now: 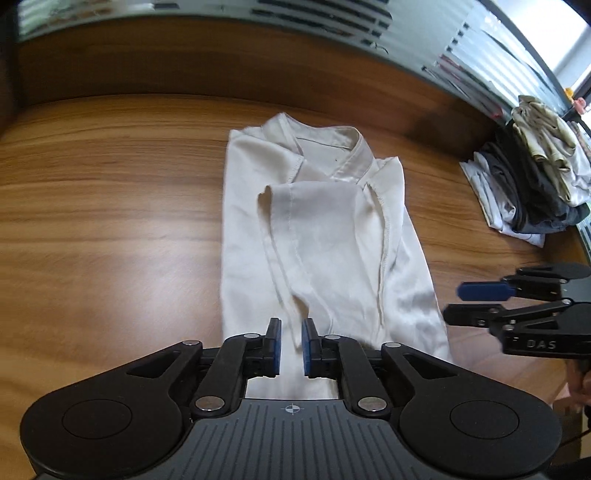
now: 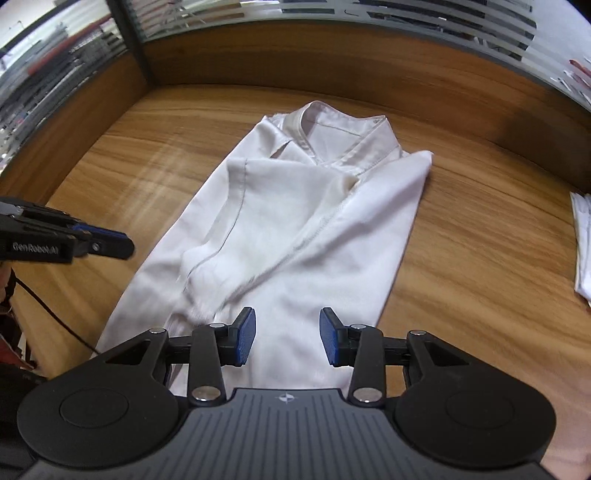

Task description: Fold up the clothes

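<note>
Shirt (image 1: pixel 325 229) smooth white cloth; table (image 1: pixel 110 206) glossy wood-grain; tool pads (image 2: pixel 246 338) blue, textured.

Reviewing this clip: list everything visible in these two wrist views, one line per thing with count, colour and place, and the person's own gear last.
shirt: one, white, lying on the desk centre, collar at the far end, sides and sleeves folded inward.
pile of clothes: one heap, white, grey and beige pieces, far right on the desk.
desk: one, wood grain, under everything.
glass partition: frosted stripes, behind the desk's raised wooden back.
left gripper: one, black with blue pads, jaws slightly apart over the shirt's near end, nothing pinched.
right gripper: one, black with blue pads, open above the shirt's near end, empty.
</note>
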`<state>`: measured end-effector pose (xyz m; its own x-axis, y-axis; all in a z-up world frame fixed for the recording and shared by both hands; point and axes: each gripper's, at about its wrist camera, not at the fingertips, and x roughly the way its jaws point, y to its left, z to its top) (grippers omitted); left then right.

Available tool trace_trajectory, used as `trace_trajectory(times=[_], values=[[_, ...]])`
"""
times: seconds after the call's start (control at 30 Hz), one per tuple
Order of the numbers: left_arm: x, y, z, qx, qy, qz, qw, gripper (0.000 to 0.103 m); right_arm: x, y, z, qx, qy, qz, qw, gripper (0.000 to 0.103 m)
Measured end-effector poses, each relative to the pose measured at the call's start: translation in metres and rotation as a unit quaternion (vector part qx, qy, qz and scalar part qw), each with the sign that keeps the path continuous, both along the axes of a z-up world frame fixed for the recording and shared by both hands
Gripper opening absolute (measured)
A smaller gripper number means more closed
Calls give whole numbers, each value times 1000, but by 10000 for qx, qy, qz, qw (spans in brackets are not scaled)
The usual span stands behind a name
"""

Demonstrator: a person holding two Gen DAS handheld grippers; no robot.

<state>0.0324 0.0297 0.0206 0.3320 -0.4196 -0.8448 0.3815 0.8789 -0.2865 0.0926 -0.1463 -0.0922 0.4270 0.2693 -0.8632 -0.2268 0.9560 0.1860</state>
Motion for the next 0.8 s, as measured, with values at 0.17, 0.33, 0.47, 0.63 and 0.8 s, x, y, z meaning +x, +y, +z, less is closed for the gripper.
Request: trace_trajectory(times=[0.17, 0.33, 0.47, 0.63, 0.8], values=[[-49, 24, 8, 157, -104, 207, 9996, 20, -46, -1, -3, -38, 68, 131, 9999, 43], [-96, 48, 2, 375, -82, -26, 9993, 26, -96, 2, -12, -47, 147, 53, 9999, 43], [-129, 64, -8, 484, -142, -360, 9981, 33, -145, 11, -20, -34, 108, -263, 9996, 43], [-162, 78, -25, 517, -115, -666, 9964, 34, -204, 38, -30, -27, 167, -541, 9984, 43], [-194, 89, -33, 434, -308, -843, 9950, 43, -240, 74, -44, 96, 159, -781, 9968, 41]])
